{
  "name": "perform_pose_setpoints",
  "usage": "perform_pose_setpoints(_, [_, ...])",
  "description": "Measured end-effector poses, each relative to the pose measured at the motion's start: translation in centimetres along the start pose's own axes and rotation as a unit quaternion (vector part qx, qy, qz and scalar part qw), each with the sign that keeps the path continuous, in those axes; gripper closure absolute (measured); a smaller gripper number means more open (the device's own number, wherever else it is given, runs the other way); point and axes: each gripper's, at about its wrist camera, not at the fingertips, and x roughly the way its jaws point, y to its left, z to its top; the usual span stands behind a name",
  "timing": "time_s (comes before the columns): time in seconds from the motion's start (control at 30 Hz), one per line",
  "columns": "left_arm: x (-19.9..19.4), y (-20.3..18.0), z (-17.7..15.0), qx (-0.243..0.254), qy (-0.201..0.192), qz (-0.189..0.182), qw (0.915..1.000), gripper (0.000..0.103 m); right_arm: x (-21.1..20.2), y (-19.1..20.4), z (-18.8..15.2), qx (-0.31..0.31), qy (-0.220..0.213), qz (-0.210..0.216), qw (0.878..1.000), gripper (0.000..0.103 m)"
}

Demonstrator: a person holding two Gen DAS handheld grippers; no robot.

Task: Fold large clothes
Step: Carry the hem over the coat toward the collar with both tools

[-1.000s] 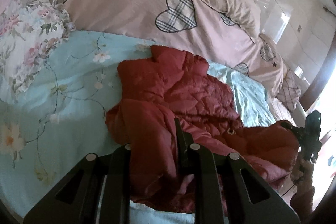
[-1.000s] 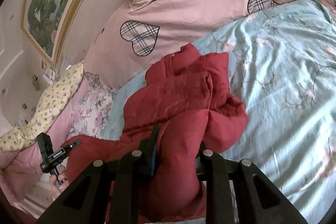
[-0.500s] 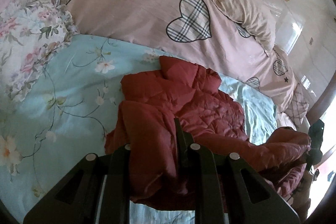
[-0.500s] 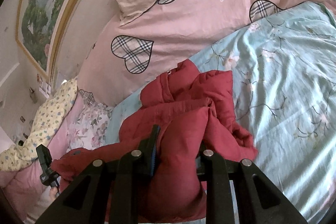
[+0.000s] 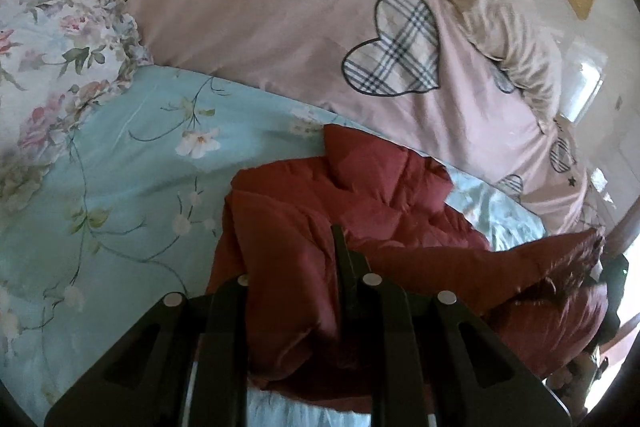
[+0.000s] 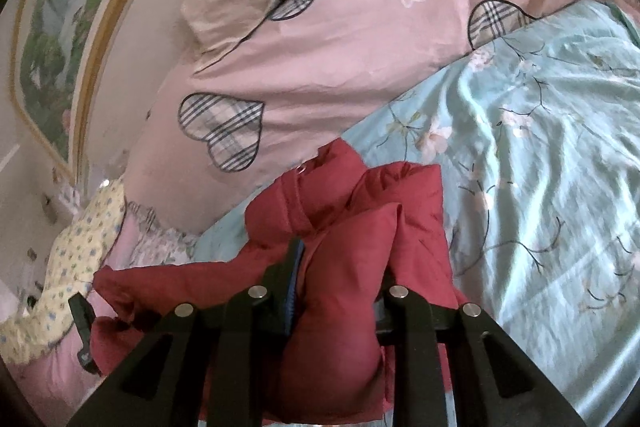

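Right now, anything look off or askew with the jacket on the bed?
The red jacket is bunched and creased on the blue floral sheet rather than flat, with one end stretched toward the bed edge. Both the left tongs and right tongs pinch thick folds. No damage or spill stands out.

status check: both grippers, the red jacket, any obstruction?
Left gripper shut on red jacket; right gripper shut on it too. Jacket bunched on blue floral sheet. Pink duvet close behind, nothing between.
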Motion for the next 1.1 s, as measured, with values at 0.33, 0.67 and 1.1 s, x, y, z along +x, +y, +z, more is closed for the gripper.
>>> perform_pose_setpoints(0.33, [8.8, 0.6, 2.3, -0.012, 0.029, 0.047, 0.9984, 0.087, 6.2, -2.3, 1.9, 0.023, -0.008, -0.064, 0.998, 0.078])
perform_pose_setpoints(0.67, [14.8, 0.9, 4.6, -0.013, 0.042, 0.068, 0.9967, 0.083, 12.2, -4.3, 3.5, 0.035, -0.001, -0.091, 0.995, 0.077])
perform_pose_setpoints(1.1, [20.5, 0.9, 6.4, 0.0, 0.058, 0.087, 0.9945, 0.079, 17.1, -6.5, 4.4, 0.055, -0.021, -0.125, 0.99, 0.077])
